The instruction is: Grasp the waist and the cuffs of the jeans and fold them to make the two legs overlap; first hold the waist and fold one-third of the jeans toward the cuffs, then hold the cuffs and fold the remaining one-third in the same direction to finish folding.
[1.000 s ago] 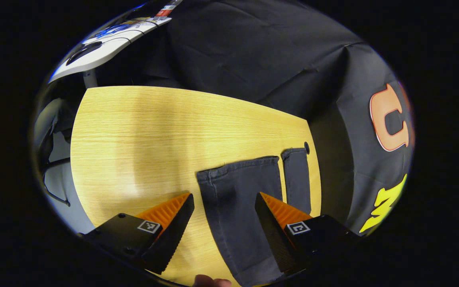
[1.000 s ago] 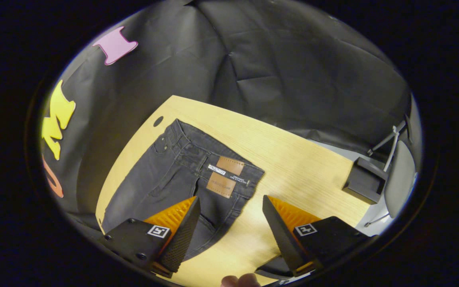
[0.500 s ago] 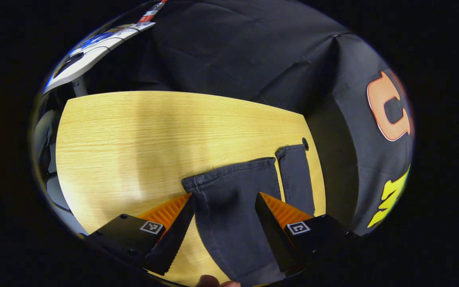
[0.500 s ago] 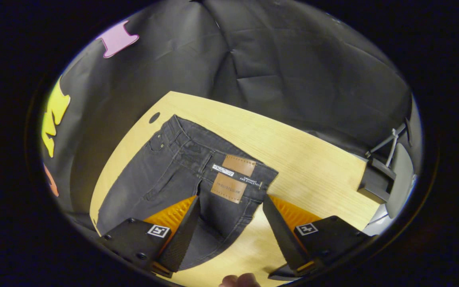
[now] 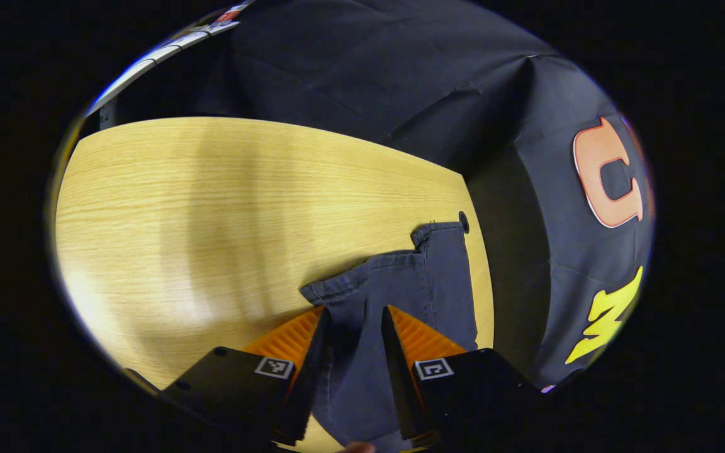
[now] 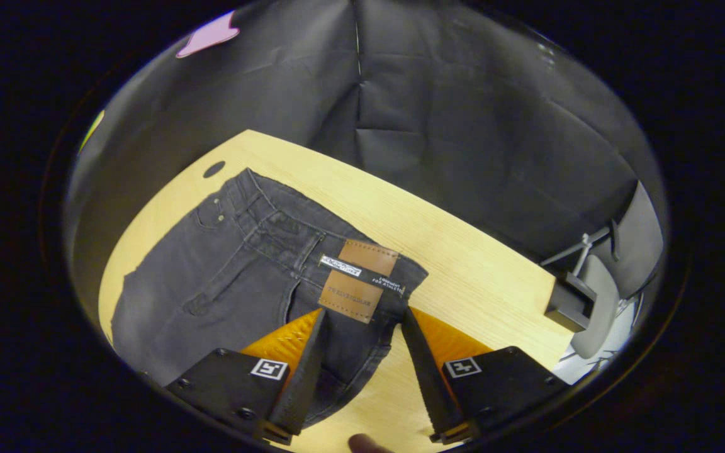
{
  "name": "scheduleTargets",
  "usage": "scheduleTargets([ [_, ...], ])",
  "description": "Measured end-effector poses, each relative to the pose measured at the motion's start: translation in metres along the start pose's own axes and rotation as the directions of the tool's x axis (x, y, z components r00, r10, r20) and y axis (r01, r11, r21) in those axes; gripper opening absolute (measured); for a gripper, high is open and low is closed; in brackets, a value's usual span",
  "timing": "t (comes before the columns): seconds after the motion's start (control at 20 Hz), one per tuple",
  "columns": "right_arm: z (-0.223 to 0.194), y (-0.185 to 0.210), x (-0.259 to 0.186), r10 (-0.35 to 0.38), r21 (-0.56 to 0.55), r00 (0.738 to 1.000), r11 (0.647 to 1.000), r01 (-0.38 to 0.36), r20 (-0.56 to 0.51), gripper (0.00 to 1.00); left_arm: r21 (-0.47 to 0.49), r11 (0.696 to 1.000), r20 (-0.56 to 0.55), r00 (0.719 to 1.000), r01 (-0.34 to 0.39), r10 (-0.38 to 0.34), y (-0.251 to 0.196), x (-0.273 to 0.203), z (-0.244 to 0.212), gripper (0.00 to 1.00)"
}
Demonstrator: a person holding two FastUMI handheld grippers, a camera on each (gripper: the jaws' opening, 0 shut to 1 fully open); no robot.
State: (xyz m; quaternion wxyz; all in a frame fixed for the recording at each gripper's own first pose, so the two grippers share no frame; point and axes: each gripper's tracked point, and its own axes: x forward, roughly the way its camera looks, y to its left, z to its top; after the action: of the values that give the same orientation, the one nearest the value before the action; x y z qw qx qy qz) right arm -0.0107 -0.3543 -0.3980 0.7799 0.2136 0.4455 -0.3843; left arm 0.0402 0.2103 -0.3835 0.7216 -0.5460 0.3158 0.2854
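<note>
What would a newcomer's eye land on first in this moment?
The dark jeans spread on the pale wooden table, their brown waist patch just ahead of the right gripper. Next, the left gripper straddling a rumpled cuff by the table edge.

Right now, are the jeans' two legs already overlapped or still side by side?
Still side by side, though bunching: the near cuff is crumpled against the far cuff between the left tongs; the waist lies flat.

Both gripper views look steeply down, close over opposite ends of the jeans (image 6: 236, 264) (shared table (image 5: 211, 207)).
</note>
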Motion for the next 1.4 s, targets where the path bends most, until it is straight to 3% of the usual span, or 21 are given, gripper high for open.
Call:
scheduleTargets([
  [0.05,0.001,0.007,0.001,0.022,0.004,1.000,1.000,-0.022,0.001,0.71,-0.003,1.000,-0.001,1.000,-0.016,0.016,0.004,0.001,0.000,0.55],
  [0.1,0.003,0.009,0.003,0.015,0.018,1.000,1.000,-0.015,-0.010,0.56,-0.010,1.000,0.000,1.000,-0.017,0.017,0.006,0.002,0.000,0.33],
  [0.15,0.005,0.010,0.004,0.023,0.021,0.999,1.000,-0.022,-0.032,0.41,-0.014,1.000,-0.017,1.000,-0.012,0.012,0.006,0.001,-0.002,0.25],
  [0.4,0.007,0.013,-0.009,0.116,0.132,0.978,0.987,-0.093,-0.174,0.01,-0.021,0.999,-0.071,0.996,0.048,-0.050,-0.009,-0.013,-0.009,0.07],
  [0.7,0.016,0.020,-0.026,0.296,0.306,0.927,0.926,-0.220,-0.230,0.01,-0.039,0.998,-0.091,0.994,0.051,-0.055,-0.026,-0.046,-0.008,0.04],
  [0.95,0.033,0.022,-0.037,0.410,0.466,0.864,0.850,-0.245,-0.293,0.00,-0.150,0.988,-0.147,0.988,0.029,-0.051,-0.056,-0.066,0.010,0.03],
  [1.05,0.035,0.021,-0.037,0.422,0.475,0.848,0.846,-0.243,-0.320,0.01,-0.229,0.973,-0.179,0.982,0.010,-0.052,-0.070,-0.059,0.020,0.04],
  [1.2,0.045,0.032,-0.049,0.480,0.518,0.813,0.812,-0.270,-0.329,0.01,-0.335,0.941,-0.214,0.976,-0.049,-0.025,-0.088,-0.042,0.037,0.04],
  [1.4,0.064,0.055,-0.045,0.507,0.487,0.798,0.814,-0.317,-0.326,0.01,-0.359,0.930,-0.230,0.973,-0.077,-0.008,-0.118,-0.016,0.053,0.04],
])
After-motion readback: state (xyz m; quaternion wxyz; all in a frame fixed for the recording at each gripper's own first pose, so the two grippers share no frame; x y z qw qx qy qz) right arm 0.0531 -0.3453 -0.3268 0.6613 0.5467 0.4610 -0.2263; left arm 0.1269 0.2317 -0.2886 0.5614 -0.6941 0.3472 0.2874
